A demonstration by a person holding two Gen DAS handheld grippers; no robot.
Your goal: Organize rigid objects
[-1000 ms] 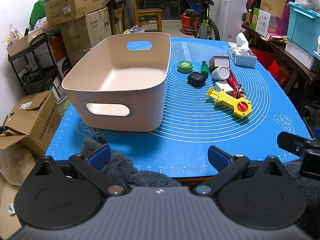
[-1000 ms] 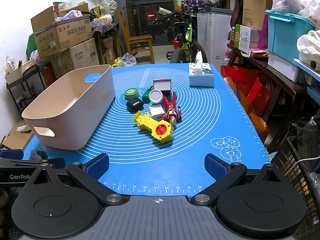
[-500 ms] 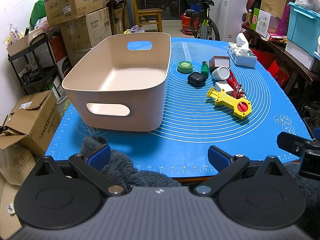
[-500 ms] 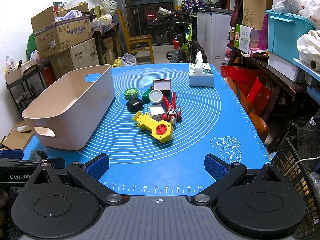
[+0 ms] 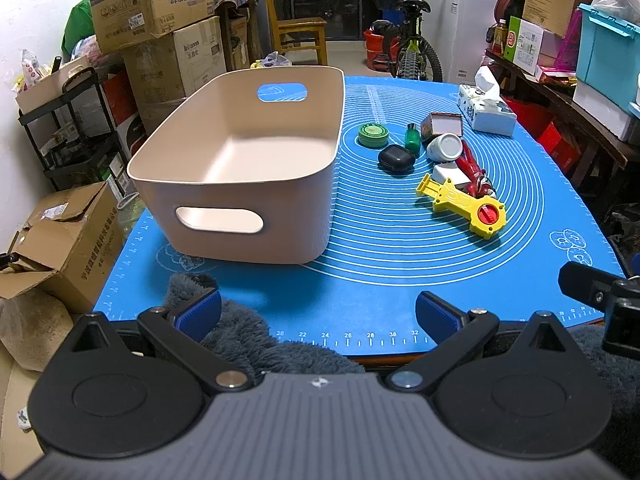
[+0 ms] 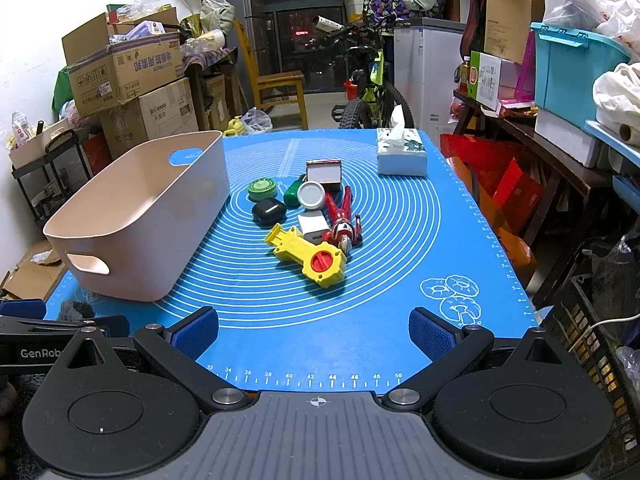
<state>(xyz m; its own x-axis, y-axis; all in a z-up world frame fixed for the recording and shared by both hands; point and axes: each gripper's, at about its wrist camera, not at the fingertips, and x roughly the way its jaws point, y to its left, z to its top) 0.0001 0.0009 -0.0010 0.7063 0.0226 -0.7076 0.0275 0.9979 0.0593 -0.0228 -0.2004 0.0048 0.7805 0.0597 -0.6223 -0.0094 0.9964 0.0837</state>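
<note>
An empty beige bin (image 5: 240, 160) (image 6: 136, 216) stands on the left of the blue mat (image 5: 384, 272) (image 6: 384, 264). Right of it lies a cluster: a yellow toy with a red knob (image 5: 464, 204) (image 6: 310, 254), a red figure (image 5: 474, 174) (image 6: 342, 220), a black case (image 5: 396, 158) (image 6: 269, 210), a green round tin (image 5: 373, 135) (image 6: 262, 189), a green bottle (image 5: 412, 140), a white jar (image 5: 444, 147) (image 6: 311, 195), a white block (image 6: 312, 226) and a small box (image 5: 442, 124) (image 6: 323, 171). My left gripper (image 5: 318, 316) and right gripper (image 6: 314, 330) are open and empty at the mat's near edge.
A tissue box (image 5: 486, 110) (image 6: 401, 152) sits at the mat's far right. Grey fluffy fabric (image 5: 256, 336) lies under my left gripper. Cardboard boxes (image 5: 152, 4), a chair, a bicycle (image 6: 368, 96) and shelves of bins surround the table.
</note>
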